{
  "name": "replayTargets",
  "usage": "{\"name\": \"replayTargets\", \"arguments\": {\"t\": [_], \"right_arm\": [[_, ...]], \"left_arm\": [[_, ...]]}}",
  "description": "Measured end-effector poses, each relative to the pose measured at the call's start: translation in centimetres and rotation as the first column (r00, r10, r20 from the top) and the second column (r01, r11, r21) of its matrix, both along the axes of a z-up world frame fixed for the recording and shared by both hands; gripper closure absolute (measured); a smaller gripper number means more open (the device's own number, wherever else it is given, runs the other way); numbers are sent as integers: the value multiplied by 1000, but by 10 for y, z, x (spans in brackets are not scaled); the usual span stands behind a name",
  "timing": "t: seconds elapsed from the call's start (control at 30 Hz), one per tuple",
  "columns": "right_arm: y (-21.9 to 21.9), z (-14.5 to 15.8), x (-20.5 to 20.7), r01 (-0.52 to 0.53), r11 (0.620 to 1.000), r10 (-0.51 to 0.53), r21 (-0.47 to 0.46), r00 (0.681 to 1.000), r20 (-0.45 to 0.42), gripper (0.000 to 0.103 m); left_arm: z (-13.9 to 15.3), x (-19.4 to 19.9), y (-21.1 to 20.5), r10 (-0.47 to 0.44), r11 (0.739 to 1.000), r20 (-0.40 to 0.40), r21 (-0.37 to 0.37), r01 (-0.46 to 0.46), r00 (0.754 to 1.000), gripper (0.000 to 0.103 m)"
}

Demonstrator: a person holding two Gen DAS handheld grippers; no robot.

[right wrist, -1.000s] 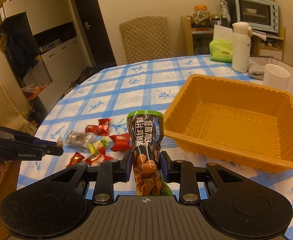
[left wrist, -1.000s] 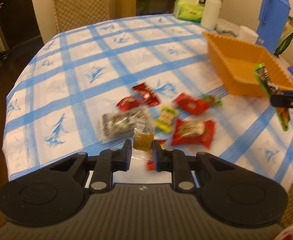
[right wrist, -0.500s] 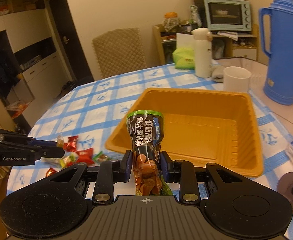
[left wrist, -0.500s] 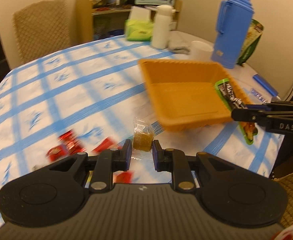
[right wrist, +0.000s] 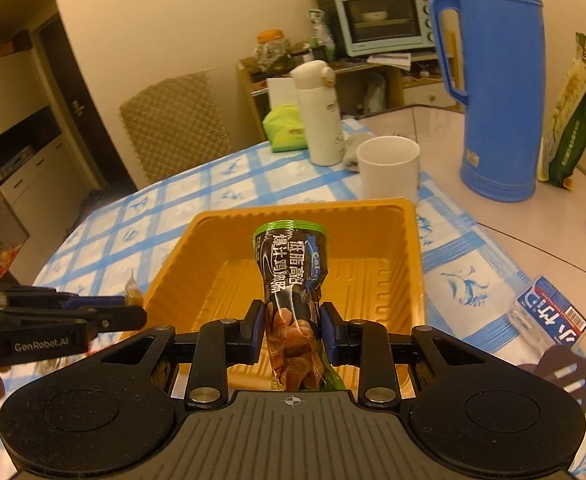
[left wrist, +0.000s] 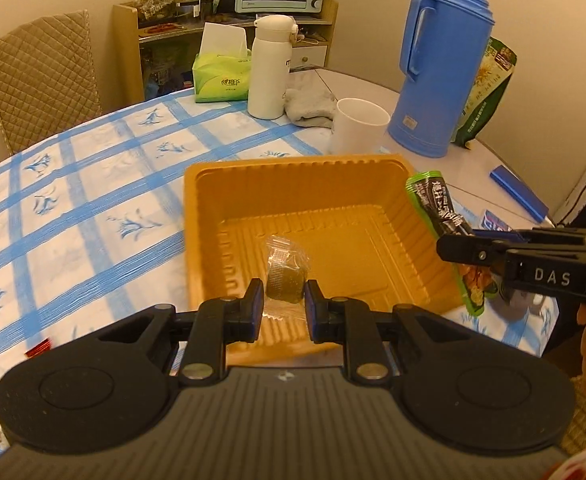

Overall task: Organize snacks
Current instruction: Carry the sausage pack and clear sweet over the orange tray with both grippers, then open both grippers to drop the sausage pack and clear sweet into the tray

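Checked tablecloth carries an empty orange tray (left wrist: 197, 216); left gripper (left wrist: 283, 306) clamps a clear-wrapped sweet (left wrist: 285, 274), right gripper (right wrist: 291, 330) a green pouch (right wrist: 291, 276), above it. Release low inside, away from rims.

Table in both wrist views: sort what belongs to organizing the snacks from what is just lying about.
Part of the job:
orange tray
clear-wrapped snack, held by the left gripper
green snack pouch, held by the right gripper

Just lying about:
blue thermos
white cup
white bottle
tissue pack
grey cloth
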State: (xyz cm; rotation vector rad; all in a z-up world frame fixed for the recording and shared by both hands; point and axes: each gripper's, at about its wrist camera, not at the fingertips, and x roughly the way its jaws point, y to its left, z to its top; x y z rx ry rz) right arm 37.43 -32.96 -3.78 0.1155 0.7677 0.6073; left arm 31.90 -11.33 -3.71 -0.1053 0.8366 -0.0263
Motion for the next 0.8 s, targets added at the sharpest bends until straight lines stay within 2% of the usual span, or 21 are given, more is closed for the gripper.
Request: {"name": "replayTargets", "arguments": {"t": [0.27,0.8], "right_arm": [[7,-11,33,15,1000,-15,1,999,-33,73],[23,-56,80,4,1000,-8,-29,988,-153,73]], "left_arm": [[-11,32,-12,42,999,-34,-18,-42,999,84],[-41,73,-19,79,996,-114,-31,-83,990,84]]}}
